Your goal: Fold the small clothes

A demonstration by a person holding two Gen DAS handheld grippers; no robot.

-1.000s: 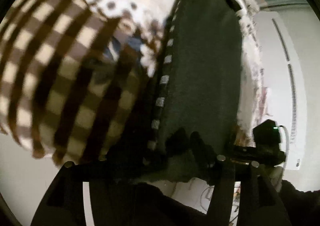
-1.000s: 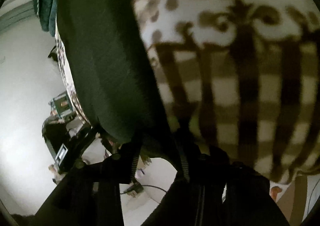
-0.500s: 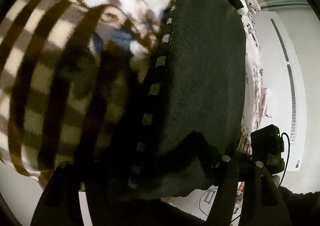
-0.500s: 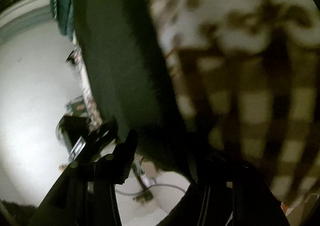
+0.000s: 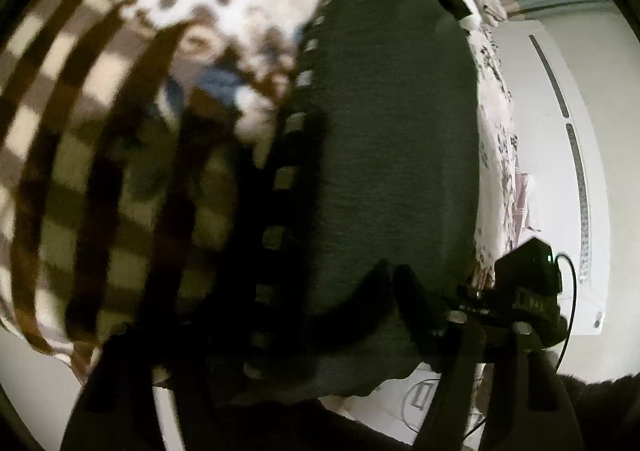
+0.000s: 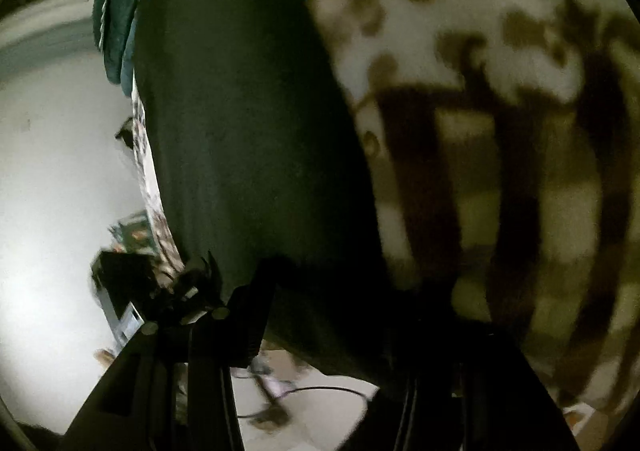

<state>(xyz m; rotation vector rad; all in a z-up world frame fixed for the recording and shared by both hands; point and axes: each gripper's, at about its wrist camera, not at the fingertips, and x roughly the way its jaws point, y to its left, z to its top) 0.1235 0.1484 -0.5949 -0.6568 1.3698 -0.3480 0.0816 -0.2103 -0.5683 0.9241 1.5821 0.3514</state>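
Observation:
A dark grey-green garment [image 5: 392, 155] with a dashed pale trim [image 5: 286, 177] along its left edge lies on a brown-and-cream checked, dotted blanket [image 5: 100, 155]. My left gripper [image 5: 288, 335] has its fingers spread wide, with the garment's near edge lying between them. In the right wrist view the same garment [image 6: 248, 139] fills the middle, and my right gripper [image 6: 332, 315] also has its fingers spread, with the garment's near edge between them. The fingertips are dark and partly hidden by cloth.
White and teal folded clothes [image 6: 116, 7] lie at the garment's far end. A floral sheet edge [image 5: 498, 155] runs beside a white appliance [image 5: 568, 171]. A black device with a cable [image 5: 532, 275] sits by the right gripper. Floor with a cable [image 6: 304, 395] lies below.
Both grippers have opened from a closed grip on the garment's near edge and moved forward and down over the blanket. The garment now lies flatter.

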